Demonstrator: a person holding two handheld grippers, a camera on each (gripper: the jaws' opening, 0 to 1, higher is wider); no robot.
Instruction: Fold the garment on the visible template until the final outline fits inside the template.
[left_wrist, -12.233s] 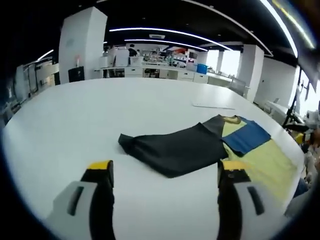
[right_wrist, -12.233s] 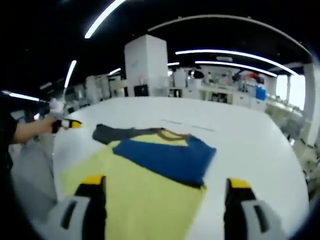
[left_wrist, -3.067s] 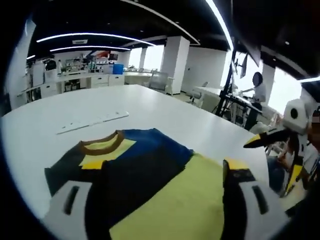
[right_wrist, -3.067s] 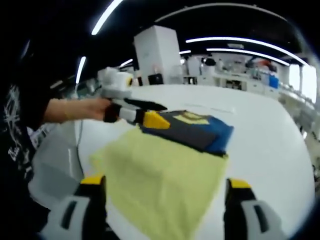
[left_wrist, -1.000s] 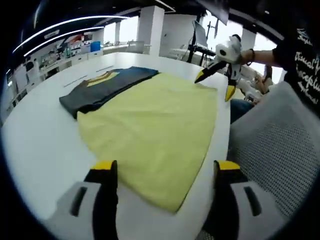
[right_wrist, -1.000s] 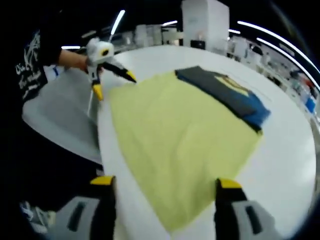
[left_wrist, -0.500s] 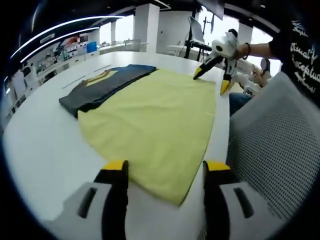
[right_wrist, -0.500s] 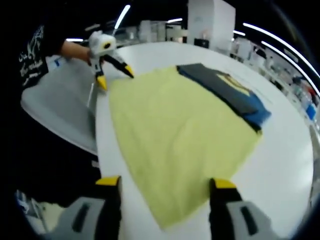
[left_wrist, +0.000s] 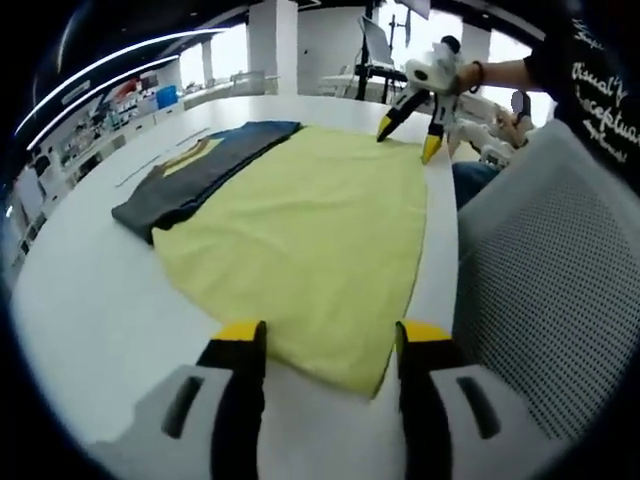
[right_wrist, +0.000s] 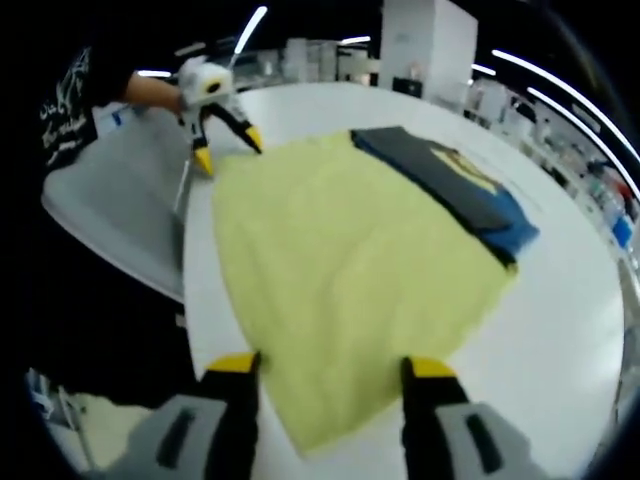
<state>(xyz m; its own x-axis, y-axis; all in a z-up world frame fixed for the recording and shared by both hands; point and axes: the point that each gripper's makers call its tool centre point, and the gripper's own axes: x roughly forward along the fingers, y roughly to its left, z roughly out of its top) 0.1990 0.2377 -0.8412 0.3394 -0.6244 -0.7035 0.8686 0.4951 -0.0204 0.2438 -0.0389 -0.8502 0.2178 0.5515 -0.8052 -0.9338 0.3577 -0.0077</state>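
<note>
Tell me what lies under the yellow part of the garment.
The yellow body of the garment lies spread flat on the white table, which shows all around it. Whatever is directly beneath, including any template, is covered by the cloth. Its dark folded sleeve end lies at the far edge.

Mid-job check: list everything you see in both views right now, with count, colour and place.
Garment: one, yellow body, dark grey and blue top folded in, flat on the table.
Table: one, white, under the garment.
Chair: one, grey mesh, at the table's near edge.
Left tool: one, black with yellow tips, open at a hem corner.
Right tool: one, black with yellow tips, open at the other hem corner.
</note>
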